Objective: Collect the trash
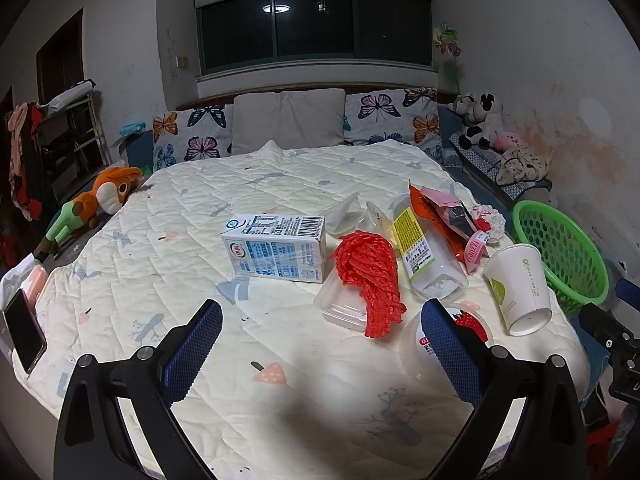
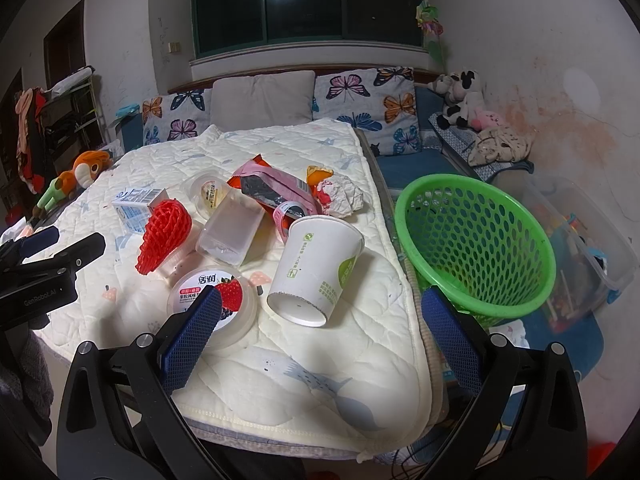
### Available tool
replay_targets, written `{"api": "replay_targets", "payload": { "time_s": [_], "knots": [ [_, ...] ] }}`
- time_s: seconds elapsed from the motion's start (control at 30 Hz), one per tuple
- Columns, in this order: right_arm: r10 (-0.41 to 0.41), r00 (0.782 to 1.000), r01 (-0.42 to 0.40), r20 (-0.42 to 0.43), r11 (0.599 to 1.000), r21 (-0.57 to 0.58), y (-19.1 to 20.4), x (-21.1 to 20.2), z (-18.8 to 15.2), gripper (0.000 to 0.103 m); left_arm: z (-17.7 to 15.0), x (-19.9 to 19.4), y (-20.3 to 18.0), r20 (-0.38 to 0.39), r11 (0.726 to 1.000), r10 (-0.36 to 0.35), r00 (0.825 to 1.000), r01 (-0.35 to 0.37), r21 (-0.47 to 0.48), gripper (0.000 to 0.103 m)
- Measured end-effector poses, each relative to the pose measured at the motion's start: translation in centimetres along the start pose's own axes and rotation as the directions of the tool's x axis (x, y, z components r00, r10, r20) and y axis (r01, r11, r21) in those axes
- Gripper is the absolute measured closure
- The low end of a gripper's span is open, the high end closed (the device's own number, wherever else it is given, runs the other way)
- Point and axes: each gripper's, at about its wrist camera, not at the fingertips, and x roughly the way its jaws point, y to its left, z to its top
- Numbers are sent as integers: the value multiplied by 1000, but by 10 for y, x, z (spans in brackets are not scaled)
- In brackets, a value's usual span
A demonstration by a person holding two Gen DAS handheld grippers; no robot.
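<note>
both claws wide, empty: left claw (image 1: 322,344), right claw (image 2: 322,340). white paper cup (image 2: 316,268) lies tipped on quilted bed (image 2: 304,364) (round green plastic basket (image 2: 476,248) just beside).

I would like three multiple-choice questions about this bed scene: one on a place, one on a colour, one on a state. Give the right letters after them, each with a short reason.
1. Where is the green basket?
A. Off the right edge of the quilt
B. On the pillows
C. Under the milk carton

2. What colour is the foam fruit net?
A. Blue
B. Red
C. Yellow

3. How is the paper cup placed?
A. Upright on its base
B. On its side
C. Held in a gripper

Answers: 1 A, the basket sits beside the quilt, not on it. 2 B, the net is bright red. 3 B, the cup lies tipped with its base toward the right gripper, whose jaws are open and empty.
</note>
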Motion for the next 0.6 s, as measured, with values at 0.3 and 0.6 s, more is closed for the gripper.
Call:
{"api": "replay_targets", "payload": {
  "time_s": [0.3,0.6],
  "knots": [
    [2,1000,-2,-2,1000,-1,1,-1,2,5,0,0,1,0,1000,-2,1000,2,-1,6],
    [2,1000,-2,-2,1000,0,1,1,1,5,0,1,0,-3,1000,-2,1000,2,-2,6]
  ]
}}
